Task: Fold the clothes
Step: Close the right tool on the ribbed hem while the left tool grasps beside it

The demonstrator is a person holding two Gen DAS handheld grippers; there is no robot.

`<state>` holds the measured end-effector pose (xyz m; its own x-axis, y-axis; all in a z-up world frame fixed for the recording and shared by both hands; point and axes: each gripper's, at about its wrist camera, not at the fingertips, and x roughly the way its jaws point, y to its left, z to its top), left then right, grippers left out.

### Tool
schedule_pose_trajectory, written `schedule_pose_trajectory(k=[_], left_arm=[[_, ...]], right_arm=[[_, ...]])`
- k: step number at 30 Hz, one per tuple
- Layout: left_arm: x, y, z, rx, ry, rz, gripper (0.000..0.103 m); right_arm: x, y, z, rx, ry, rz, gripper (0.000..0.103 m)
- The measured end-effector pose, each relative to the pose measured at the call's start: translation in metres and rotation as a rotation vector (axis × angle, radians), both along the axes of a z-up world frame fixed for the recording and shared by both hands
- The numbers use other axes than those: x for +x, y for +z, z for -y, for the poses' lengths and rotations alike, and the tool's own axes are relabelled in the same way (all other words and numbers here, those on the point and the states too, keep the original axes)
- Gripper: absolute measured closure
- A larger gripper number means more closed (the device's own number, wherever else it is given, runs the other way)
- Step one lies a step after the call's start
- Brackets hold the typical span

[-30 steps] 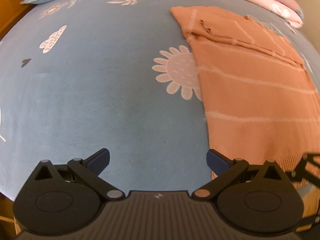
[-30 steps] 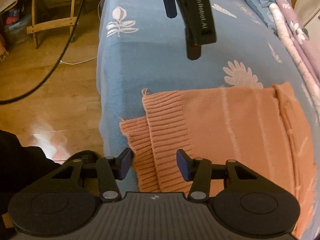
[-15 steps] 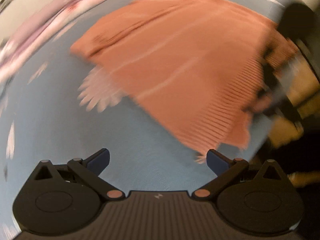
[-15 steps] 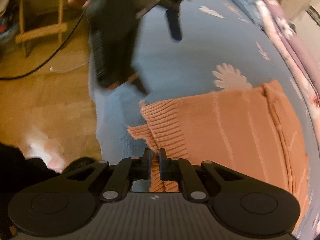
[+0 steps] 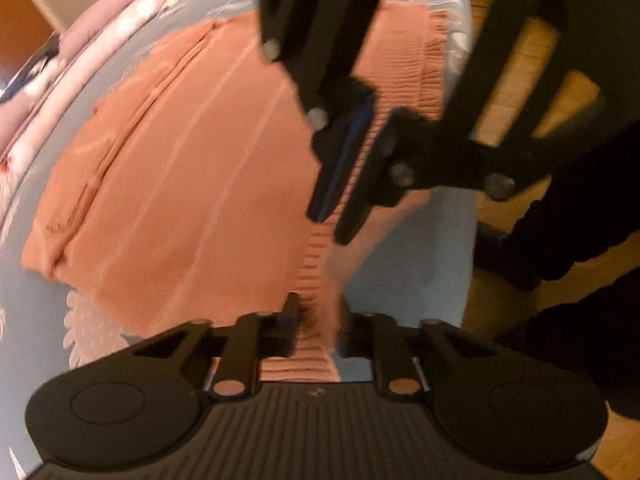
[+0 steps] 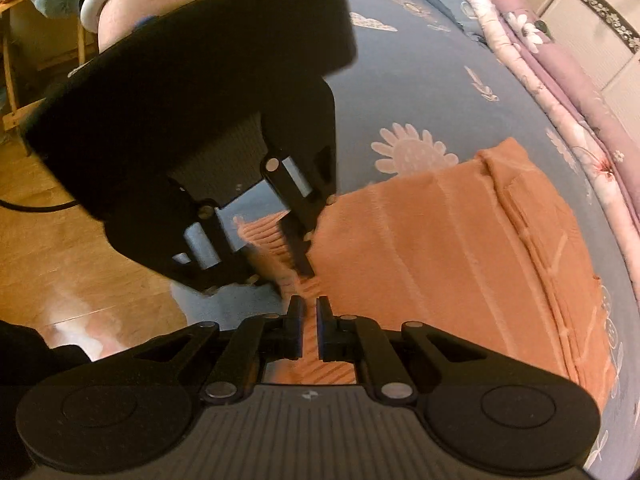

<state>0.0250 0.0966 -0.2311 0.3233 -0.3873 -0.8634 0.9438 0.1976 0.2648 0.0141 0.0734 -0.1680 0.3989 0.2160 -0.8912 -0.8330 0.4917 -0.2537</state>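
Close under my left gripper (image 5: 318, 326) the ribbed hem of the orange sweater (image 5: 192, 184) runs up between the fingers; its jaws are closing on that knit edge, though blur keeps me from seeing how firmly the pads bite. Just beyond, my right gripper (image 6: 308, 322) has its jaws pressed together on the same hem, with a strip of ribbing pinched in the narrow slit between the pads. Both tools sit near each other at the sweater's bottom edge, close to the bed's side, above the wooden floor (image 6: 60, 264).

Farther out, the sweater lies spread on the blue flower-print bedsheet (image 6: 420, 80), its body fairly flat and one long side already turned in, so I judge a first fold is made. Past it, a pink quilt (image 6: 560, 60) is bunched along the far side of the bed.

My reading: the work is at an early-to-middle stage. Carrying the hem up toward the neckline remains, then smoothing the stack.
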Motion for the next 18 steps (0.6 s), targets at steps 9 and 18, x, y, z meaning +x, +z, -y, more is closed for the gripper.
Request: schedule_pose_trajectory(k=[9,18], left_arm=[[-0.001,0.007,-0.001,-0.029,0.018,0.004,0.091],[0.018,0.021,-0.013,-0.075,0.108,-0.019,0.091]], right_arm=[[0.003,-0.017,0.011,0.014,-0.007,-0.041,0.058],[-0.006,-0.031,-0.002,0.004,-0.003,0.004,0.038]])
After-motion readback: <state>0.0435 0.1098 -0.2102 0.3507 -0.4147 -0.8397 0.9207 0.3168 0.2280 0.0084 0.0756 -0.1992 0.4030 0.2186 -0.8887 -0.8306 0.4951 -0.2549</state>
